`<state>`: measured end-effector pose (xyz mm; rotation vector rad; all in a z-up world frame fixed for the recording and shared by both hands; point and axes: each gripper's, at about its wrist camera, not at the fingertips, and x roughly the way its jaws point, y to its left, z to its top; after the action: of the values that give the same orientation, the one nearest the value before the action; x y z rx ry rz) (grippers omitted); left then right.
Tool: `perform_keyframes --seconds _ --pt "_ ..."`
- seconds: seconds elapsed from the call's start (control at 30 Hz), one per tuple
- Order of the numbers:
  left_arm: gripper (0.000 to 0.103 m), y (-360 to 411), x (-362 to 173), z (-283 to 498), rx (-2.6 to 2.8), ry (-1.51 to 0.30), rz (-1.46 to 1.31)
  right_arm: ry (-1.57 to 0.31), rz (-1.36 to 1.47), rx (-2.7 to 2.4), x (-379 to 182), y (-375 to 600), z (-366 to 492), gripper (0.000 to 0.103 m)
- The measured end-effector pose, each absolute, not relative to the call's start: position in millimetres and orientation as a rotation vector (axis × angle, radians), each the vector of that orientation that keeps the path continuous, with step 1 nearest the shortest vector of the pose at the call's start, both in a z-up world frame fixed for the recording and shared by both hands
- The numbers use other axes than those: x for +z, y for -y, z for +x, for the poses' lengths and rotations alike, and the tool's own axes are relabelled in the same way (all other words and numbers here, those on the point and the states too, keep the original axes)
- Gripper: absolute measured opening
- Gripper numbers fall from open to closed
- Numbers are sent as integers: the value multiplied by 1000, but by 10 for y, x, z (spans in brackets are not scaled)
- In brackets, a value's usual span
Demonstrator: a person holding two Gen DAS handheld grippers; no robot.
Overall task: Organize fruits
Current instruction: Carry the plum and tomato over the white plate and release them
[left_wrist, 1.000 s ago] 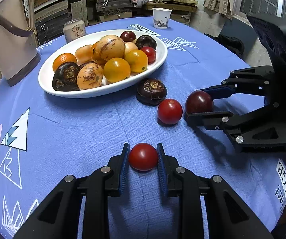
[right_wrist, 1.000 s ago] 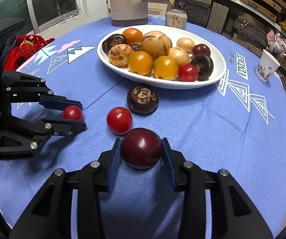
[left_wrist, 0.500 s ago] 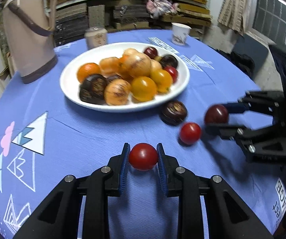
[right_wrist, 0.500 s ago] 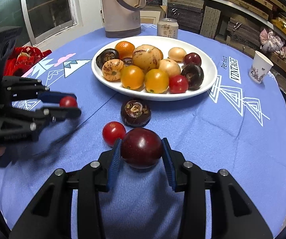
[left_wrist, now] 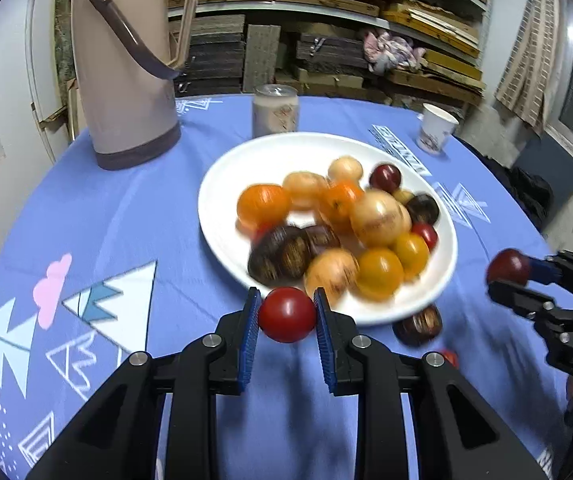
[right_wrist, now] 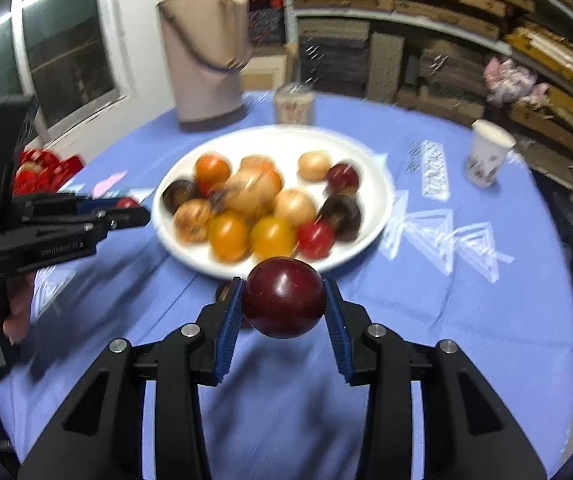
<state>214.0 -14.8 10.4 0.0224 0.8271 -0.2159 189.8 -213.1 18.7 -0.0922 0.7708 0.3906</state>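
Note:
My left gripper (left_wrist: 286, 316) is shut on a red tomato (left_wrist: 286, 314) and holds it in the air at the near rim of the white plate (left_wrist: 246, 160). My right gripper (right_wrist: 284, 298) is shut on a dark red plum (right_wrist: 284, 296), also lifted, just before the plate's (right_wrist: 374, 176) near rim. The plate is piled with orange, yellow, red and dark fruits. A dark brown fruit (left_wrist: 418, 324) and a small red tomato (left_wrist: 448, 356) lie on the blue cloth in front of the plate. Each gripper shows in the other's view, the right one (left_wrist: 508, 274) and the left one (right_wrist: 126, 208).
A tall beige thermos (left_wrist: 126, 64) stands at the back left of the round table. A drink can (left_wrist: 275, 114) stands behind the plate and a paper cup (left_wrist: 436, 128) at the back right. Something red (right_wrist: 38, 168) lies at the table's left edge. Shelves stand behind.
Both grippers have lifted their fruit off the cloth and moved toward the plate. The loose tomato and dark fruit stay on the cloth.

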Motion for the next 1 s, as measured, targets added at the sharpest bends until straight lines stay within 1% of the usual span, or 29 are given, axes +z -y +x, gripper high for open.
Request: perform_keyframes --seconds 0.17,0.37,0.67,0.73,0.8,0.83,0.87,0.9,0.93,1.0 --pt "27 83 192 2362 -180 -818 -20 -733 -72 359 367 2064 2157 39" --pt "27 60 201 2576 -159 -832 -57 -726 -28 356 404 1960 2477 39" --pt "27 281 143 2768 -170 -829 -17 -793 51 347 93 1944 2797 39" --pt "27 303 133 2784 -180 -823 -15 -798 72 344 43 1959 2829 41" --pt "28 305 122 2808 -178 -819 -21 -767 95 325 29 1996 2841 52" --pt "41 307 121 2814 -169 -814 -17 -755 88 311 34 2002 2833 64" --pt "67 300 133 2811 -157 -797 -9 -735 72 294 49 2002 2808 66" --pt "76 289 153 2795 -141 -773 -4 -722 61 292 67 1999 2786 66" --pt "79 255 185 2753 -112 -732 -5 -717 62 306 92 1998 2768 66" --pt "79 208 212 2727 -112 -722 -18 -707 82 326 132 2017 2731 68"
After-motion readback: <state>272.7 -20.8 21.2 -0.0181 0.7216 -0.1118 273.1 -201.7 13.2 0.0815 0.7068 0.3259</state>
